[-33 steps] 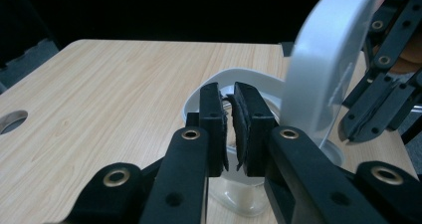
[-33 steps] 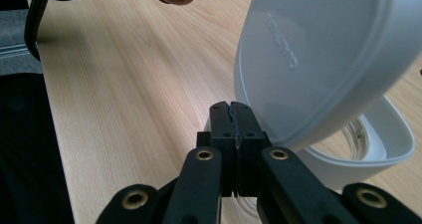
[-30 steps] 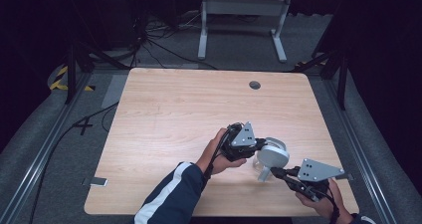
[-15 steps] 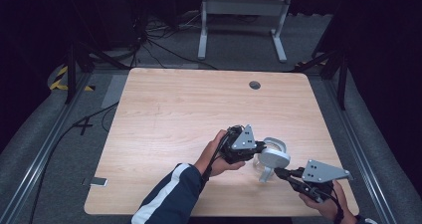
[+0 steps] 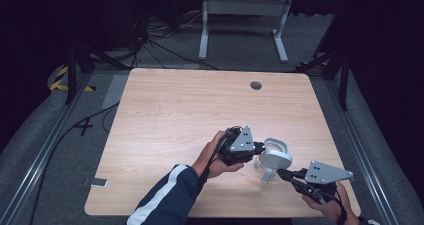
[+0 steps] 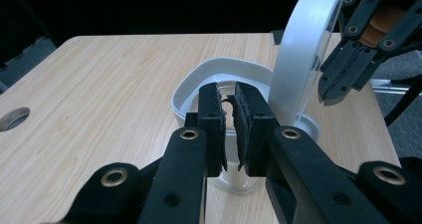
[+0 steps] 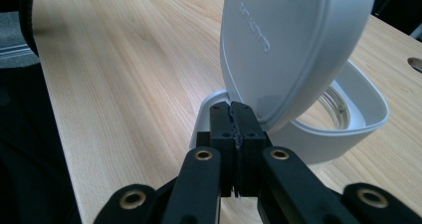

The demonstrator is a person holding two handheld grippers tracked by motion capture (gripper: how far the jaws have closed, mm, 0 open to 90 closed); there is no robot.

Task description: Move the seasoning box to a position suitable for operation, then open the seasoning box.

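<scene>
Left gripper (image 5: 257, 147): black body w/ grey three-cornered plate on top, dark dots on plate. Right gripper (image 5: 281, 173): same build, black, grey plate w/ dots. Jaws in both gripper views: black linkage arms w/ brass-coloured rivets, black rough-edged pads. Left arm wears a dark navy sleeve (image 5: 165, 200) w/ white stripe along it. Right wrist has a dark band.
</scene>
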